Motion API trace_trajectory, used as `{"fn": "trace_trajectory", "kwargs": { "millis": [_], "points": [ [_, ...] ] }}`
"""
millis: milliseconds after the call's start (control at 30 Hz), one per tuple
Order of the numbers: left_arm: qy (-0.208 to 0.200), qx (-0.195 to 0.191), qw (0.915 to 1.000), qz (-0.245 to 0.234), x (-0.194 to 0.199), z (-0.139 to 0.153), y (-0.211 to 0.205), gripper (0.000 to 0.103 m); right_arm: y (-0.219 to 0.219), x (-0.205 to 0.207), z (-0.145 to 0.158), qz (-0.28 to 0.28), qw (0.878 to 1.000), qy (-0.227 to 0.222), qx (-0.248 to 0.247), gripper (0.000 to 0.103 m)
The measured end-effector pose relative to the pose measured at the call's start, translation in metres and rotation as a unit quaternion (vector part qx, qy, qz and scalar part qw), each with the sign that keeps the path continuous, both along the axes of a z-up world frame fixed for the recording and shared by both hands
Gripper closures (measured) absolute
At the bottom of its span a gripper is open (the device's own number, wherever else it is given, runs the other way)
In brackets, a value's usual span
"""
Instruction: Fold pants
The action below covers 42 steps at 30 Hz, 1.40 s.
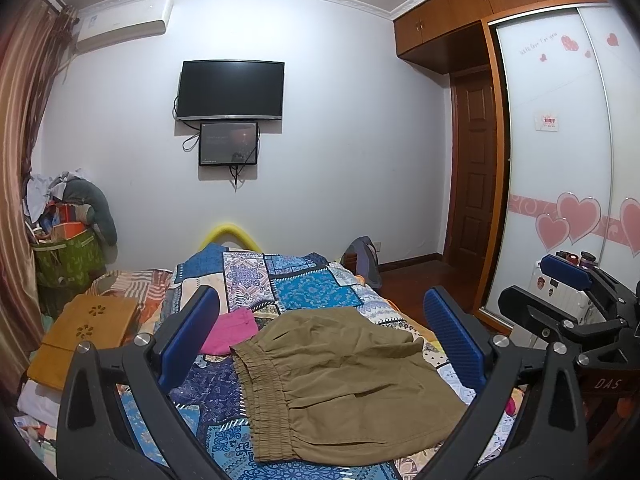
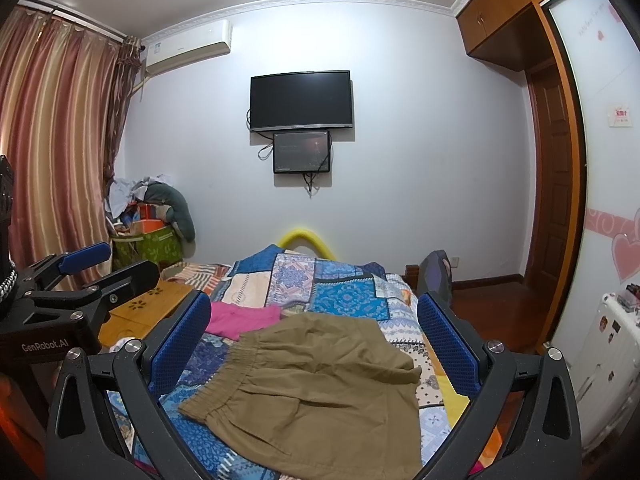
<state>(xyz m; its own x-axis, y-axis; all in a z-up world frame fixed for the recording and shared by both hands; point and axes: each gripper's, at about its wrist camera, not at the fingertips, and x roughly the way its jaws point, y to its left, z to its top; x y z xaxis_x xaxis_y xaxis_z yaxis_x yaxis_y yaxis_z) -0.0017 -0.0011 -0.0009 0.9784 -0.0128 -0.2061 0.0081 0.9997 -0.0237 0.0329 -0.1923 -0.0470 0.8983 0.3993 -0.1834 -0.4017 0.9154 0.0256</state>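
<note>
The olive pants (image 1: 344, 384) lie rumpled on the patchwork bedspread (image 1: 308, 292), elastic waistband toward nine o'clock, with a pink garment (image 1: 232, 330) touching at eleven o'clock. The left gripper (image 1: 320, 340) and right gripper (image 2: 316, 344) are both spread wide above the pants, grasping nothing. Only the right wrist view shows the full striped curtain (image 2: 52, 140); only the left shows the heart-patterned wardrobe door (image 1: 560, 208) broadly.

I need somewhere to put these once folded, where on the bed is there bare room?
Bare quilt lies beyond the khaki pants, toward the yellow headboard. The left side is crowded: pink garment and wooden tray. Both grippers, left and right, are open above the pants.
</note>
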Motion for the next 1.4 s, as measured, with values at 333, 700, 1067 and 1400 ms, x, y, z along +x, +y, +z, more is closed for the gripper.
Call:
{"fn": "trace_trajectory", "kwargs": {
  "millis": [333, 700, 1067, 1400],
  "points": [
    [0.002, -0.002, 1.0, -0.002, 0.002, -0.003, -0.002, 0.0, -0.005, 0.0, -0.004, -0.005, 1.0, 0.006, 0.0, 0.0],
    [0.005, -0.004, 1.0, -0.006, 0.004, -0.005, -0.005, 0.0, -0.006, 0.0, -0.004, -0.007, 1.0, 0.009, 0.0, 0.0],
    [0.035, -0.001, 0.9994, 0.003, 0.032, -0.017, 0.002, 0.0, -0.012, 0.022, -0.02, -0.024, 0.999, 0.034, -0.008, 0.0],
    [0.165, -0.016, 0.9861, 0.009, 0.12, -0.075, 0.041, 0.0, -0.037, 0.085, -0.07, -0.047, 0.991, 0.127, -0.022, 0.0]
  ]
}}
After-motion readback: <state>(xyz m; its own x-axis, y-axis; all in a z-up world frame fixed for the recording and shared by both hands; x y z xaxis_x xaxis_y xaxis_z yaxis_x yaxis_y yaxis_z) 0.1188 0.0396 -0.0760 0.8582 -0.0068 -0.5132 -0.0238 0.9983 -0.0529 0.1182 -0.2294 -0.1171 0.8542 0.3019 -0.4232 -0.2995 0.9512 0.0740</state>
